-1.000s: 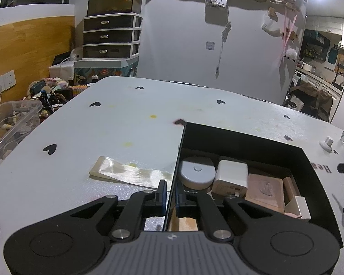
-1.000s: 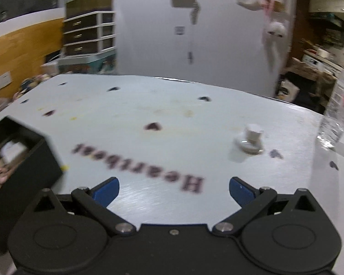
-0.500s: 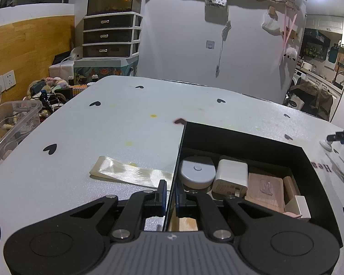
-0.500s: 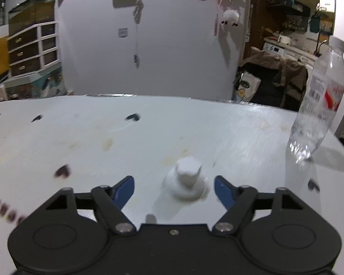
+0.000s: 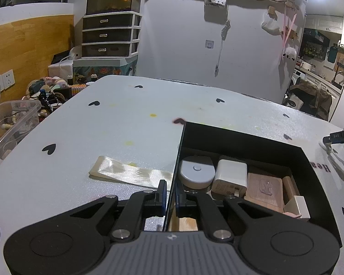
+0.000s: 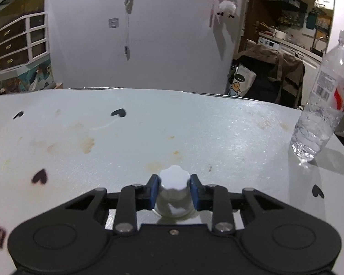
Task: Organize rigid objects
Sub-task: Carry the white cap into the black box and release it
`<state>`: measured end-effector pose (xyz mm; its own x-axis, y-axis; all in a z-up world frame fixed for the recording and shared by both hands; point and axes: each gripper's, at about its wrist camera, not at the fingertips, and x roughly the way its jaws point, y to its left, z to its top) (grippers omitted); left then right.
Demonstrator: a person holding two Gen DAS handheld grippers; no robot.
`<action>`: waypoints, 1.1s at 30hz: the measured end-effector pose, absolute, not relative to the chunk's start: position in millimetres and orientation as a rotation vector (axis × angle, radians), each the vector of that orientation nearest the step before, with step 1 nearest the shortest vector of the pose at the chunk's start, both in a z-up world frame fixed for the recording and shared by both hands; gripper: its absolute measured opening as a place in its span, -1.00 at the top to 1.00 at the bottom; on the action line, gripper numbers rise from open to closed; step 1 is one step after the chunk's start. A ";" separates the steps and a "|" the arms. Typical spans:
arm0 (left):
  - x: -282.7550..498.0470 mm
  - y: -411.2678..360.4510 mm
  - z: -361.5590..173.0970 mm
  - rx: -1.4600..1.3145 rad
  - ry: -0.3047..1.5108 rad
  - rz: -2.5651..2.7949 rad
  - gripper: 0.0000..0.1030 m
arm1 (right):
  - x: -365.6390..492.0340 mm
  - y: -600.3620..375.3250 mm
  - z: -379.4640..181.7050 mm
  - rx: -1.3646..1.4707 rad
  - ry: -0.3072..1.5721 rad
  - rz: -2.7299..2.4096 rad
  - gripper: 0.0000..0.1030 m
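The white table [image 5: 130, 123], printed with small black hearts and marked by a few yellowish stains, carries everything here. On it sits the open black rectangular box [image 5: 240, 137], seen in the left wrist view with its near left wall running toward the camera. Inside the box lie a round grey puck with a centre button [image 5: 196, 171], a white square plug-in charger [image 5: 229, 178], a flat pinkish-tan block with an embossed mark [image 5: 263, 189], a wooden stick [image 5: 291, 188] and a small cream cuboid [image 5: 300, 207], packed close together. Just left of the box a shiny cream ribbon strip [image 5: 128, 173] lies flat on the table. A clear plastic water bottle with a red-and-white label [image 6: 321, 96] stands upright at the table's far right edge in the right wrist view.

The left gripper [image 5: 170, 194] has its jaws clamped on the box's thin left wall, one blue pad on each side. The right gripper [image 6: 173, 191] has just been closing its jaws, and the blue pads now sit against both sides of the small white scalloped knob on a round base [image 6: 173, 188], which stands on the table well apart from the box and the bottle.
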<state>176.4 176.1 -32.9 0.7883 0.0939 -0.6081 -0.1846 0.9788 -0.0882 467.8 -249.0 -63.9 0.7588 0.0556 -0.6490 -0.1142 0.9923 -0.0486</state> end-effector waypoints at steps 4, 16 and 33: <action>176.1 176.5 -32.7 -0.150 0.643 0.147 0.87 | 445.8 -232.7 -49.7 -0.088 0.675 0.177 0.42; 174.3 178.7 -32.3 -0.161 0.634 0.132 0.87 | 338.6 -130.4 30.7 -0.118 0.492 0.675 0.42; 173.8 180.9 -31.6 -0.164 0.624 0.109 0.87 | 283.1 -3.1 8.4 -0.142 0.744 1.150 0.42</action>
